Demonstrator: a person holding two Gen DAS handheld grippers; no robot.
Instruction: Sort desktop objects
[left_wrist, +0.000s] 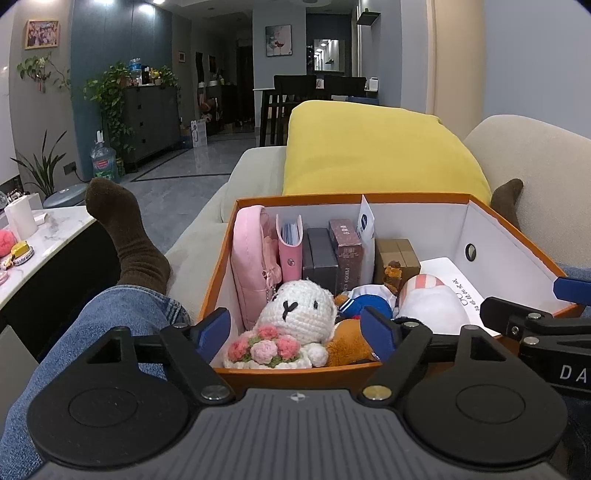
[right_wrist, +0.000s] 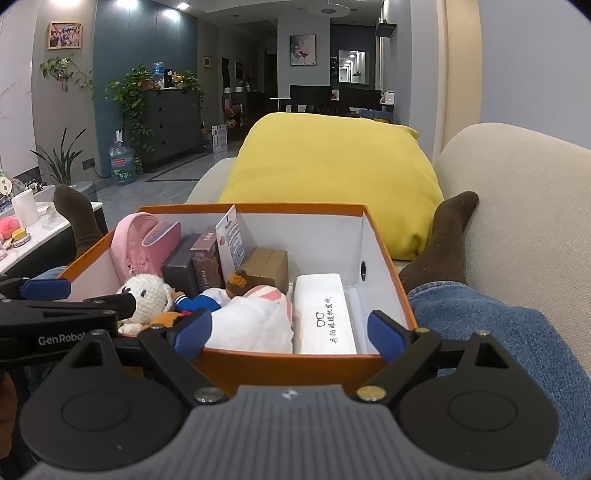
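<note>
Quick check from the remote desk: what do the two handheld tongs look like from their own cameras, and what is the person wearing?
Both the left tongs and right tongs have black linkage arms, blue fingertip pads, round black discs and a ribbed grey body. White lettering marks the sides. The person wears blue jeans and brown socks.

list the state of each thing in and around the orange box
orange box: open, no lid, on the person's lap
left gripper: open, empty
right gripper: open, empty
crochet bunny: lying in the box
white glasses case: closed, flat in the box
pink pouch: upright against the box wall
</note>
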